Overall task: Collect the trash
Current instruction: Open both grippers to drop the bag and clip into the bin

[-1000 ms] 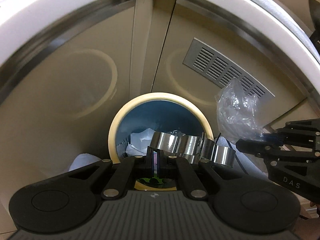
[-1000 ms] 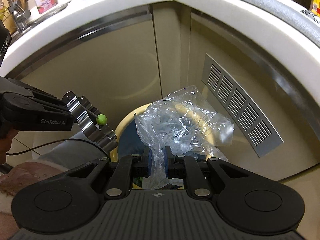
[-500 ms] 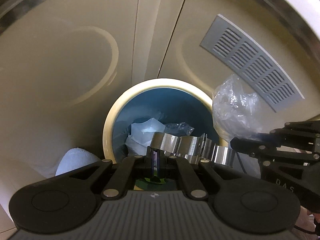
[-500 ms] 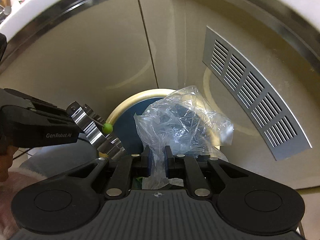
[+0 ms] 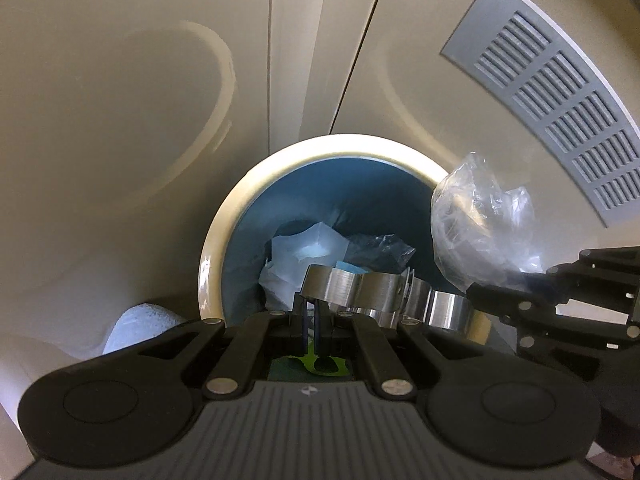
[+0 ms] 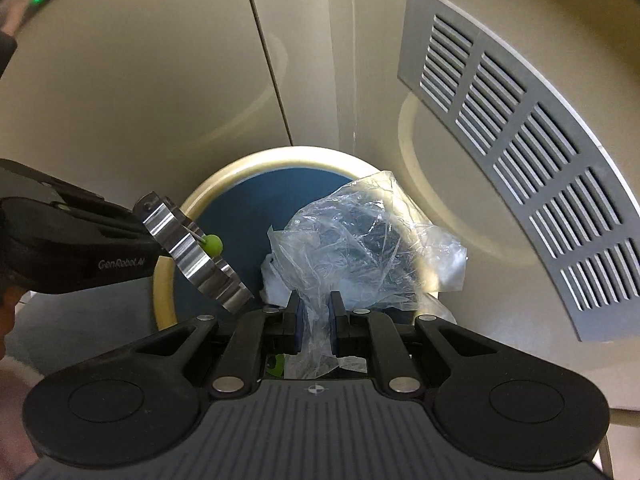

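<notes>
We have both grippers pointing steeply down at the trash bin [image 5: 224,240], a cream-rimmed round bin with a blue liner tucked in the corner of the beige cabinets [image 5: 120,120]. Right gripper [image 6: 314,320] is pinched nearly shut on a crumpled clear plastic bag [image 6: 360,240]; the bag's tail sits between the blue pads and the bulk balloons out ahead of the fingers, hanging over the right half of the bin mouth and partly over the rim. From the left wrist view the same bag [image 5: 480,236] sits at the bin's right edge, not yet below the rim. Left gripper [image 5: 311,320] is fully shut and seems to pinch a shiny wavy metal ring [image 5: 360,292], though the contact itself is hard to see; the ring's long side runs across, out to the right of the fingers, over the near part of the opening. In the right view the ring [image 6: 192,256] juts off the left fingers with a small green ball [image 6: 212,245] on it. The bin already holds white and clear scraps [image 5: 296,256]. We judge the right hand nearer to a drop: the opening lies ahead and slightly left of the bag. The vent grille [image 6: 520,160] stays well off to the right.
</notes>
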